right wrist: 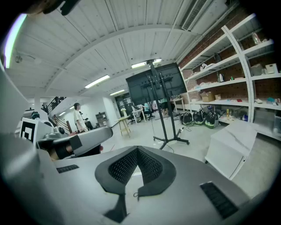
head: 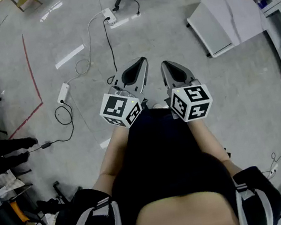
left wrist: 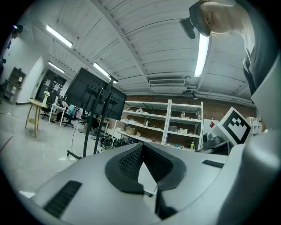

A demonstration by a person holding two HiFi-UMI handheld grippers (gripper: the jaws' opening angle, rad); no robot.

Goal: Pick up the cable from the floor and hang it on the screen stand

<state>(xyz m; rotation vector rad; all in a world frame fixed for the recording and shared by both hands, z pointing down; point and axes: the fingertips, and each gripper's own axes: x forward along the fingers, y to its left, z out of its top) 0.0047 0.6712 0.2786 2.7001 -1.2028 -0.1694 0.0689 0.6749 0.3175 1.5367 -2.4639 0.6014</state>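
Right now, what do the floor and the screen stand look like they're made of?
Floor: likely polished concrete, grey, mottled, with glossy light reflections. Screen stand: probably black-painted metal, thin straight posts on a splayed base.
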